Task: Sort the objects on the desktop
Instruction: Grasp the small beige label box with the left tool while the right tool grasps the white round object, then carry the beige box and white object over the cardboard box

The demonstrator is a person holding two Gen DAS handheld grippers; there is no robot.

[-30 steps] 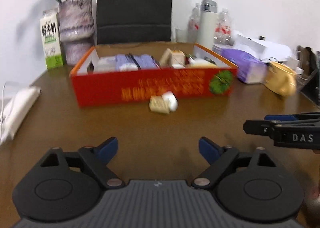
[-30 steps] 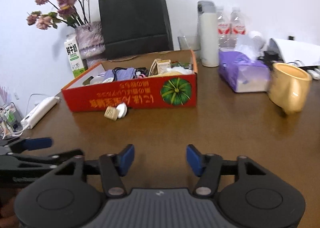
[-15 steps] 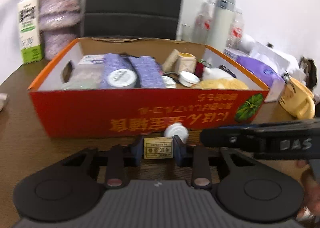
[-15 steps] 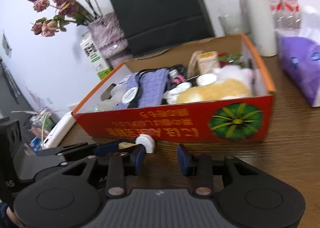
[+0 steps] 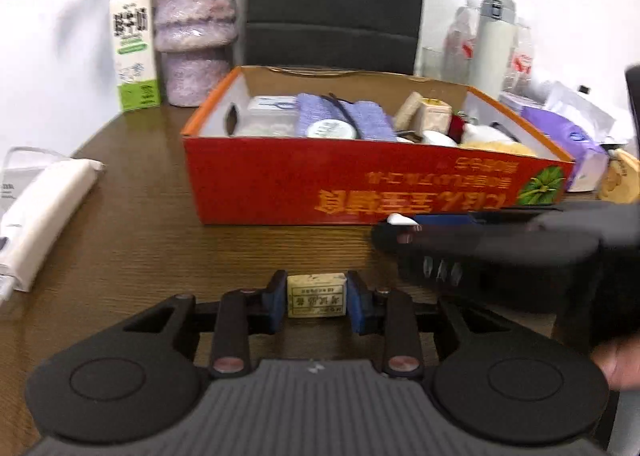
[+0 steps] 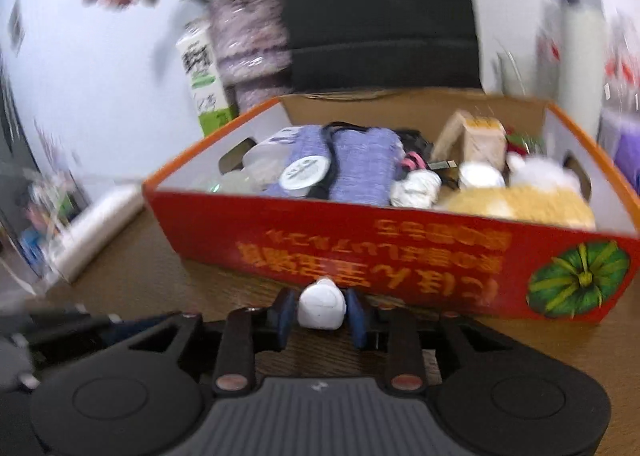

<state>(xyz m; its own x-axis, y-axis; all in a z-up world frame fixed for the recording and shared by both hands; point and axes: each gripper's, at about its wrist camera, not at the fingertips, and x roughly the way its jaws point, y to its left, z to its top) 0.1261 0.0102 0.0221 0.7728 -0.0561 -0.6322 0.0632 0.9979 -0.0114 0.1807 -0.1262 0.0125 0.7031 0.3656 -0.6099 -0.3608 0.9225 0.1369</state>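
My left gripper (image 5: pixel 316 298) is shut on a small beige labelled box (image 5: pixel 316 295), low over the brown table (image 5: pixel 160 248) in front of the red cardboard box (image 5: pixel 280 184). The right gripper (image 6: pixel 321 310) has its jaws closing on a small white round jar (image 6: pixel 322 304), and both blue pads touch it, right against the red box's front wall (image 6: pixel 280 240). From the left wrist view the right gripper (image 5: pixel 390 230) reaches in from the right with the white jar (image 5: pixel 400 220) at its tip. The red box holds several items, among them purple cloth (image 6: pixel 360 168) and a yellow plush (image 6: pixel 520 204).
A milk carton (image 5: pixel 134 44) and a mottled vase (image 5: pixel 194 28) stand at the back left, with a black paper bag (image 5: pixel 336 0) behind the box. On the right are a white thermos (image 5: pixel 490 48), a purple tissue pack (image 5: pixel 568 140) and a yellow mug (image 5: pixel 622 180). A white pack (image 5: pixel 44 208) lies left.
Both grippers went from open over bare table to the box's front. The left closed on the beige box and drew back with it. The right closed around the white jar.
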